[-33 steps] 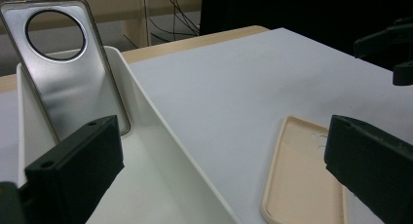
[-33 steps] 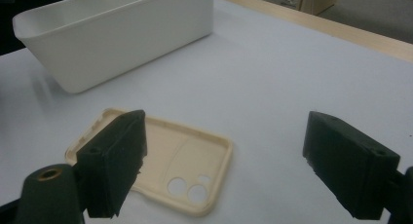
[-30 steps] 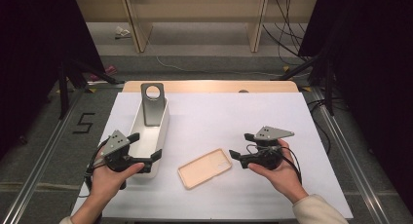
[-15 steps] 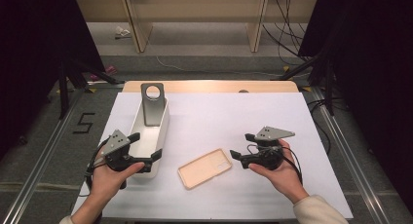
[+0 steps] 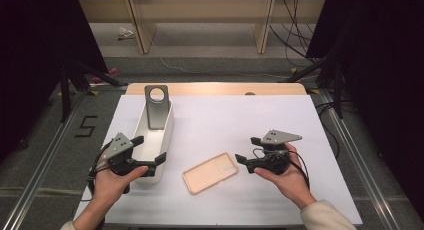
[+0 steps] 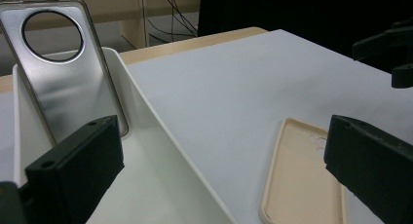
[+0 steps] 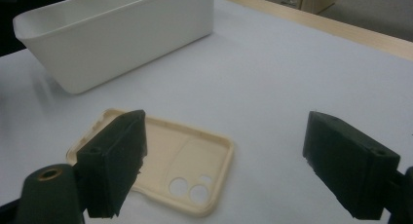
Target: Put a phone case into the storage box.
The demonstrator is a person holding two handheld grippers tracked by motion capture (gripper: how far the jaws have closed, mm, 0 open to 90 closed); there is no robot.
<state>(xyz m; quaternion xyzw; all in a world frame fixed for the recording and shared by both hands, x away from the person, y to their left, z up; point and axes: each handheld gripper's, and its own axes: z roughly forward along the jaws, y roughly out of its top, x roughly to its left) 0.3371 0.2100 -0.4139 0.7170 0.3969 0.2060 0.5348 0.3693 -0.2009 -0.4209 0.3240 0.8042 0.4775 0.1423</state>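
Note:
A white bin point(image 5: 167, 124) stands on the left of the table, and a grey phone case with a round hole point(image 5: 156, 106) leans upright at its far end. A beige phone case point(image 5: 210, 172) lies flat, hollow side up, near the table's middle front. My left gripper point(image 5: 149, 148) hovers open over the bin's near end; the bin's right wall point(image 6: 160, 136) runs between its jaws, with the grey case point(image 6: 68, 83) behind. My right gripper point(image 5: 247, 150) is open just right of the beige case point(image 7: 180, 165), which lies by its left jaw, untouched.
The white table cover point(image 5: 235, 120) stretches bare behind and to the right of the beige case. A wooden edge point(image 5: 215, 88) marks the far side. Dark stands and cables point(image 5: 320, 65) sit on the floor beyond the table.

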